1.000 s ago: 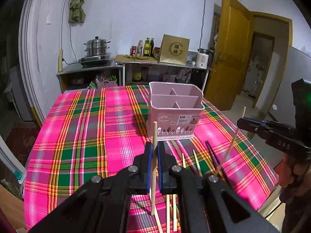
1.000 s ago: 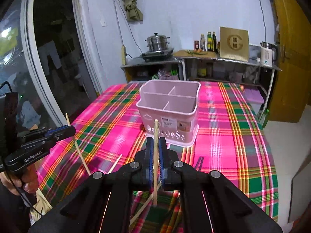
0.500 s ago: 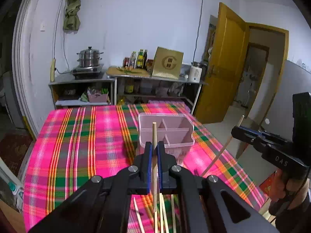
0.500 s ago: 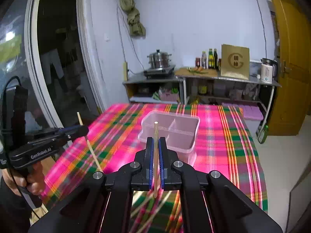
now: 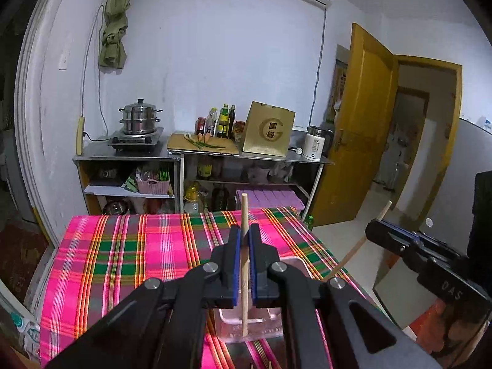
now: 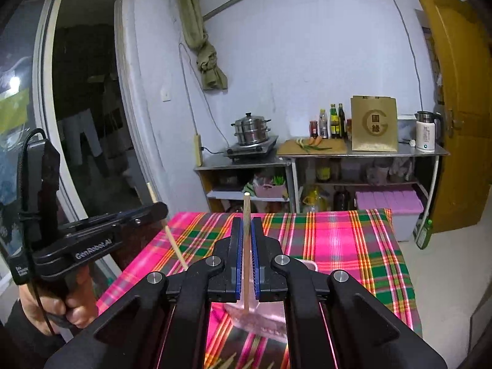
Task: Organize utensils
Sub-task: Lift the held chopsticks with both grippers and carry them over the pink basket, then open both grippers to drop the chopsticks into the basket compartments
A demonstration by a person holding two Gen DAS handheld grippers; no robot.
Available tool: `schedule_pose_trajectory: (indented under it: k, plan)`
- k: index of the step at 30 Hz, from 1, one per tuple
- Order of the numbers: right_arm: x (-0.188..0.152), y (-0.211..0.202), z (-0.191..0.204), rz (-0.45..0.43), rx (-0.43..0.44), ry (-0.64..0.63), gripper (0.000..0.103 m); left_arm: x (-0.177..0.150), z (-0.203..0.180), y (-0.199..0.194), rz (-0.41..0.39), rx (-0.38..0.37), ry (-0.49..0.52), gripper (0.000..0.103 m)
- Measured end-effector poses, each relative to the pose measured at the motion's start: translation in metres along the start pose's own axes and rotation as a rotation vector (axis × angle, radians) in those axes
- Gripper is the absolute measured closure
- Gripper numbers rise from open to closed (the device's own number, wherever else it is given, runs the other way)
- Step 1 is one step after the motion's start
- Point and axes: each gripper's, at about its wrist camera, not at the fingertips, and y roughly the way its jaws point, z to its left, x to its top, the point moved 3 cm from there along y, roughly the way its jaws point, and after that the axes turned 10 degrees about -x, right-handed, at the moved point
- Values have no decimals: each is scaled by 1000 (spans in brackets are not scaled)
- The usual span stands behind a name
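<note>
My left gripper [image 5: 244, 230] is shut on a wooden chopstick [image 5: 244, 209] that stands nearly upright between the blue pads. Its lower end hangs over the pink divided utensil holder [image 5: 230, 318], which is mostly hidden under the fingers. My right gripper [image 6: 246, 224] is shut on a second upright chopstick [image 6: 246, 207], above the same holder [image 6: 309, 266]. Each gripper also shows in the other's view: the right gripper [image 5: 373, 229] with its slanted chopstick [image 5: 350, 255], and the left gripper [image 6: 163, 207] with its chopstick [image 6: 175, 246], held by a hand [image 6: 73, 313].
A pink plaid cloth covers the table [image 5: 123, 261]. Several loose chopsticks [image 6: 227, 363] lie near its front edge. Behind it are metal shelves with a steamer pot [image 5: 140, 120], bottles, a gold box [image 5: 267, 133] and a kettle [image 5: 315, 143]. A yellow door [image 5: 363, 129] stands open at the right.
Both grippers have risen and moved forward with their chopsticks. The holder has dropped from mid-frame to low beneath the fingers, and the loose chopsticks have nearly left view.
</note>
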Motion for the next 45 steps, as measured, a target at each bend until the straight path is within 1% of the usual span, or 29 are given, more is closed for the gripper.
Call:
schedule_pose_trajectory:
  k: [7,12,16,22,26,28,29,31,32,34,35,36,40,45]
  plan:
    - [-5,37,-1,31,10,16,98,-3,14,35,16,0,-15,97]
    - [-24,64,-1,80,10,14,98,-19,28,58,42,2,-37,97]
    - [-44,85,-7,138,11,26,98,-36,37,72,75,5,-55,97]
    - [-63,102,-9,195,3,29,98,-49,43,84,109,18,-59,97]
    - [-68,104,-11,207,1,28,98,-54,42,87,115,20,-61,97]
    - [-69,105,-11,217,6,31,98,-55,42,86,119,18,-61,95]
    - [-69,104,-11,220,5,31,98,-56,42,86,121,21,-61,94]
    - [-69,103,-12,218,-2,29,98,-58,43,84,120,26,-64,84]
    - [-69,100,-12,213,-5,27,97,-59,43,82,117,27,-66,82]
    - [-68,96,-11,204,-7,26,94,-60,44,79,114,27,-74,78]
    - [-68,93,-12,200,-7,27,90,-61,44,76,114,29,-75,78]
    - [-68,90,-12,197,-8,29,89,-62,44,73,113,33,-75,77]
    - [-69,73,-11,176,-10,23,87,-69,38,56,99,46,-59,76]
    - [-83,43,-10,150,-21,5,86,-87,22,23,77,76,-19,75]
